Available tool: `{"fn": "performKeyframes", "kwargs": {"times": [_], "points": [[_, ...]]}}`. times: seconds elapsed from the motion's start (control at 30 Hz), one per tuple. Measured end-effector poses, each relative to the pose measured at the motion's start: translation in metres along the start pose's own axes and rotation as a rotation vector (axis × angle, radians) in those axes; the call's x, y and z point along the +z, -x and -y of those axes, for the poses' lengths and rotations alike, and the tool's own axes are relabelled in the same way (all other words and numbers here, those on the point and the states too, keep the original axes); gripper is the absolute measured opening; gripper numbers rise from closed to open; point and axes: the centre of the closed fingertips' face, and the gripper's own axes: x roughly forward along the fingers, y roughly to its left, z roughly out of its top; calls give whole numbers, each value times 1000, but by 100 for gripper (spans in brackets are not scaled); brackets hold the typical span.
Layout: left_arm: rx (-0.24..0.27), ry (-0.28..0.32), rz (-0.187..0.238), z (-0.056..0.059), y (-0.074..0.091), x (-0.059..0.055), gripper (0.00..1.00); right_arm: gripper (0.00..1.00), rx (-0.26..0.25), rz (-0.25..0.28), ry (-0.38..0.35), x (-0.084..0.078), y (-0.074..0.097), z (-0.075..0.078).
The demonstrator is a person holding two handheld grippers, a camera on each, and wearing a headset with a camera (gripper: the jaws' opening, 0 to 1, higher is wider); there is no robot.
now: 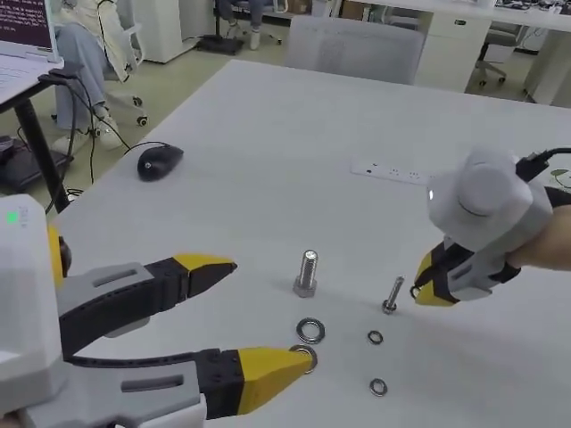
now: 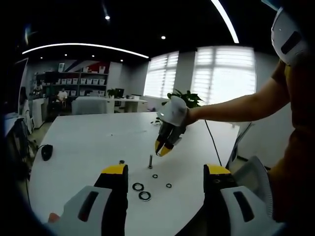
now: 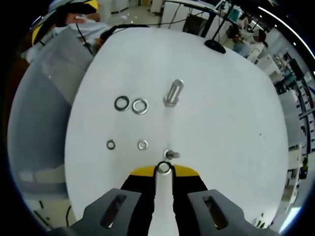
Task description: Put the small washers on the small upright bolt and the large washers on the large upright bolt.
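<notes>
Near the large bolt (image 3: pixel 173 92) on the worktop (image 3: pixel 236 123): one small bolt (image 3: pixel 170 154), two large washers (image 3: pixel 122 103), two small washers (image 3: pixel 142 144). The right tongs (image 3: pixel 164 170) pinch a third small washer (image 3: pixel 164 167); the left tongs (image 2: pixel 166 171) gape wide, empty.

The large bolt (image 1: pixel 306 270) and large washer (image 1: pixel 301 331) are shiny metal; the table (image 1: pixel 268 134) is smooth, matt white.

Bright even light, window glare, fisheye-warped edges

You have a black mouse (image 1: pixel 160 161) lying on the white table (image 1: pixel 268 116), with a white power strip (image 1: pixel 393 172) well apart from it
</notes>
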Motion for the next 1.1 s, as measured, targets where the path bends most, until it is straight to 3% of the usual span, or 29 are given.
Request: {"fn": "performKeyframes", "kwargs": {"times": [0.33,1.1], "points": [[9,7,1,0,1,0,61,12,-1,13,2,12,-6,11],[32,30,-2,-6,3,-6,61,12,34,-20,21,6,-25,11]]}}
